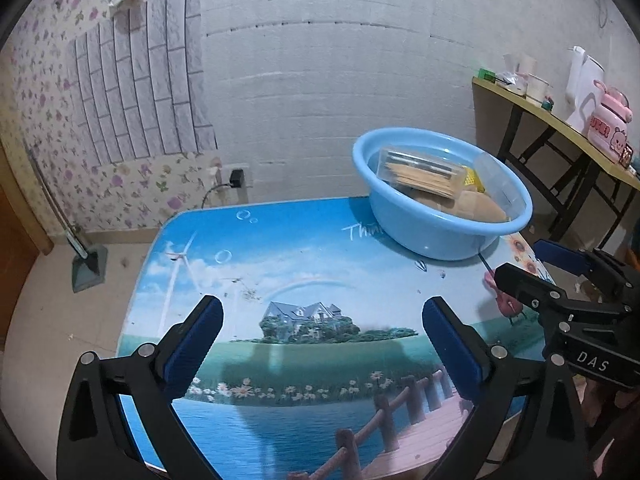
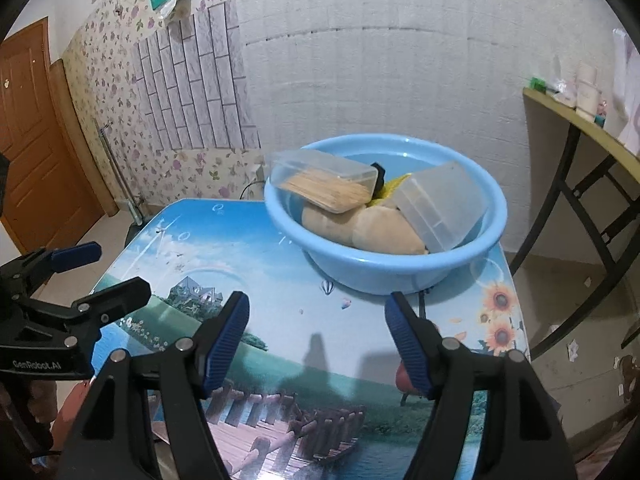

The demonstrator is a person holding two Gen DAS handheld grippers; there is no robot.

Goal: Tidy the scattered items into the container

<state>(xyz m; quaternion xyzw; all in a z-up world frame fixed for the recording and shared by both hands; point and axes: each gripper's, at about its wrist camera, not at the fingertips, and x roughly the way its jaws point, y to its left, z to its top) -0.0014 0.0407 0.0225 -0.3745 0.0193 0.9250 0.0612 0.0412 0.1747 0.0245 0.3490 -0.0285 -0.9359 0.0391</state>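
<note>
A light blue basin (image 1: 424,236) (image 2: 360,268) stands at the far right corner of the picture-printed table (image 1: 304,280) (image 2: 280,320). In it lie a clear box of wooden sticks (image 1: 420,172) (image 2: 324,184), a tan cloth bundle (image 1: 464,204) (image 2: 360,228), something yellow (image 1: 474,179) (image 2: 394,186) and an empty clear box (image 2: 440,204). My left gripper (image 1: 322,320) hangs open over the near middle of the table, nothing between its fingers. My right gripper (image 2: 316,316) is open too, short of the basin, and holds nothing. Each gripper shows at the edge of the other's view.
A side table (image 1: 560,128) (image 2: 580,120) with cups, a pink jug and bottles stands to the right, its black legs close to the basin's corner. A dustpan (image 1: 88,264) leans at the left wall below a plugged socket (image 1: 236,176). A brown door (image 2: 36,140) is at far left.
</note>
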